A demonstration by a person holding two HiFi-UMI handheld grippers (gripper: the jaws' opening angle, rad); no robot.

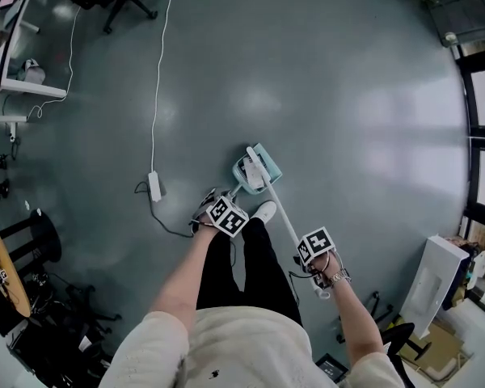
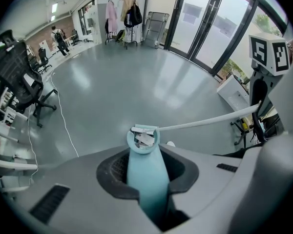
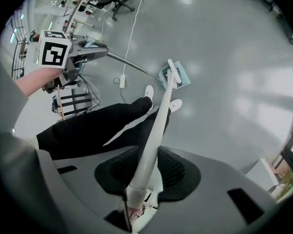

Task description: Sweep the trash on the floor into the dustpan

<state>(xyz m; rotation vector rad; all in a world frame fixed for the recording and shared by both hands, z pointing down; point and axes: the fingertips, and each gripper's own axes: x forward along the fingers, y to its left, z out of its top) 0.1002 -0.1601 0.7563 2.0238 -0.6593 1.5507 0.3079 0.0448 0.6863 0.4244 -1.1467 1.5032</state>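
The left gripper (image 1: 223, 212) has its jaws pinched on the teal dustpan handle (image 2: 145, 172), steadying the dustpan (image 1: 261, 166) on the floor (image 1: 323, 79) just beyond the person's shoe (image 1: 265, 211). The right gripper (image 1: 316, 250) has its jaws clamped on the white broom (image 1: 280, 208), angled so its head reaches the pan, where paper trash (image 1: 252, 177) lies.

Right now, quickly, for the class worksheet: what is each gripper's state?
Left gripper: shut on the teal dustpan handle.
Right gripper: shut on the white broom handle.
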